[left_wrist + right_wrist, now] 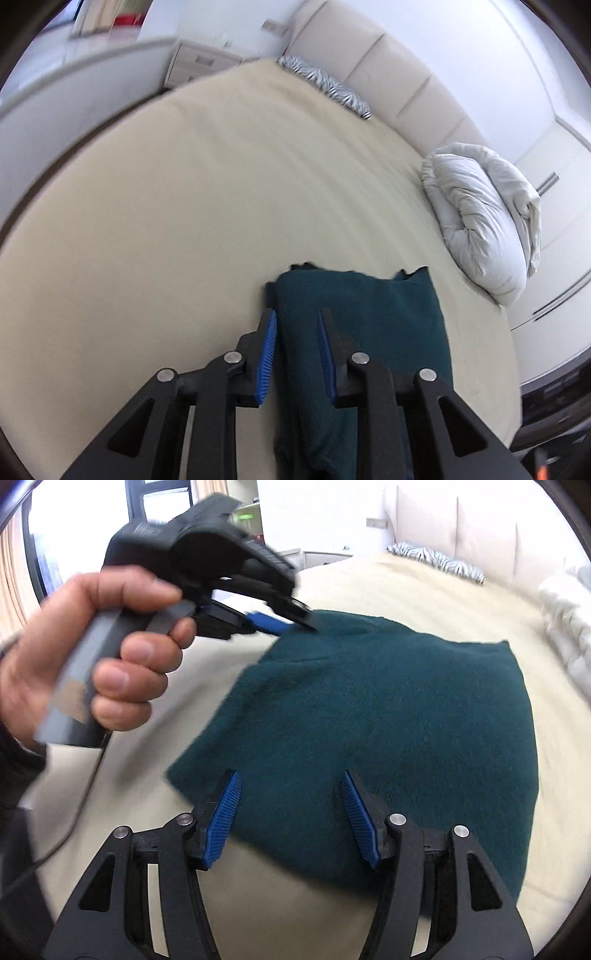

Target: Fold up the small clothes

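Garment: dark green knit cloth (388,731), folded, on cream bed (184,221)
Left claw (296,325): apart, over cloth's edge
Right claw (290,786): apart, over cloth's near edge

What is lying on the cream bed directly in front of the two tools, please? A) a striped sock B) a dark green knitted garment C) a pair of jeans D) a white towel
B: a dark green knitted garment lies spread on the bed, with the open right tool over its near edge and the left tool at its far side.
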The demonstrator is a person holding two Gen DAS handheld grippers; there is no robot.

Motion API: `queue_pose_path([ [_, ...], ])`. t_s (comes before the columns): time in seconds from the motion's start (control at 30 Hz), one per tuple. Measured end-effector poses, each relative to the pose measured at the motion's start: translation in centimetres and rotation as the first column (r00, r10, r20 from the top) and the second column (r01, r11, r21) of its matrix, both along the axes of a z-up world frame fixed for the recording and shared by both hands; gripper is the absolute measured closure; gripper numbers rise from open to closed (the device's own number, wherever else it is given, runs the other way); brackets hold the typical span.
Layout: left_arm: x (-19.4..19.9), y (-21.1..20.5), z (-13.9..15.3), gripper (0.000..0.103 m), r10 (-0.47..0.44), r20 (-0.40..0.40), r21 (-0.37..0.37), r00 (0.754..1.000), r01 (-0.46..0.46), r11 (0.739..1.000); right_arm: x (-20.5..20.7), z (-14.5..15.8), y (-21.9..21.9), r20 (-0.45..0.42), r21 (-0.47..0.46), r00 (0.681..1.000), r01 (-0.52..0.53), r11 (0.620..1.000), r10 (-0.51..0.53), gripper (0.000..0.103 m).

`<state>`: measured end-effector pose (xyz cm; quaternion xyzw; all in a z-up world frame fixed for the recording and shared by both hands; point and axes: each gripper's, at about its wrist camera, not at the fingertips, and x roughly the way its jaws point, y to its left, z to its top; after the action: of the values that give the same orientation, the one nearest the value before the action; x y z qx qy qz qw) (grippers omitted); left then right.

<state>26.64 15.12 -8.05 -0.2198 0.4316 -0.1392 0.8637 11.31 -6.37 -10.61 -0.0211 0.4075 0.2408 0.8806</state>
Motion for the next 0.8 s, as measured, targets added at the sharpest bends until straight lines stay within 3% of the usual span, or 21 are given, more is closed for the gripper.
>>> queue_pose_path([
  [0.13,-3.5,-3.7,1.2,0.079,-0.120,0.087,0.083,0.989,0.113,0.990,0.3,2.0,-4.6,-0.025,0.179,0.998,0.067,0.982,-0.063,0.048],
  [0.27,-4.2,-6.7,-2.2,0.079,-0.184,0.013,0.189,0.983,0.178,0.966,2.1,0.3,-10.0,-0.167,0.358,0.978,0.179,0.916,-0.125,0.048],
  [0.37,-3.8,-5.5,-4.5,0.089,-0.168,0.007,0.152,0.986,0.165,0.975,3.0,-2.7,-13.0,-0.288,0.385,0.949,0.236,0.892,-0.127,0.053],
  [0.43,-3.6,-4.5,-4.7,0.089,-0.166,0.007,0.097,0.986,0.165,0.982,2.4,-3.1,-14.3,-0.286,0.414,0.952,0.228,0.881,-0.112,0.058],
  [0.6,-4.2,-3.9,-3.9,0.089,-0.165,0.005,0.106,0.986,0.164,0.981,0.7,-1.4,-17.0,-0.301,0.434,0.949,0.222,0.873,-0.092,0.056],
  [0.67,-4.6,-4.0,-2.1,0.084,-0.133,0.031,0.130,0.991,0.128,0.983,1.8,0.6,-18.2,-0.272,0.469,0.957,0.221,0.855,-0.099,0.054],
  [0.77,-4.3,-5.4,0.2,0.057,-0.118,0.105,0.161,0.988,0.100,0.982,4.5,3.0,-20.0,-0.254,0.513,0.959,0.244,0.823,-0.126,0.054],
  [0.8,-3.6,-5.9,0.6,0.056,-0.119,0.112,0.172,0.987,0.099,0.980,5.7,3.5,-19.9,-0.249,0.519,0.960,0.246,0.819,-0.131,0.054],
])
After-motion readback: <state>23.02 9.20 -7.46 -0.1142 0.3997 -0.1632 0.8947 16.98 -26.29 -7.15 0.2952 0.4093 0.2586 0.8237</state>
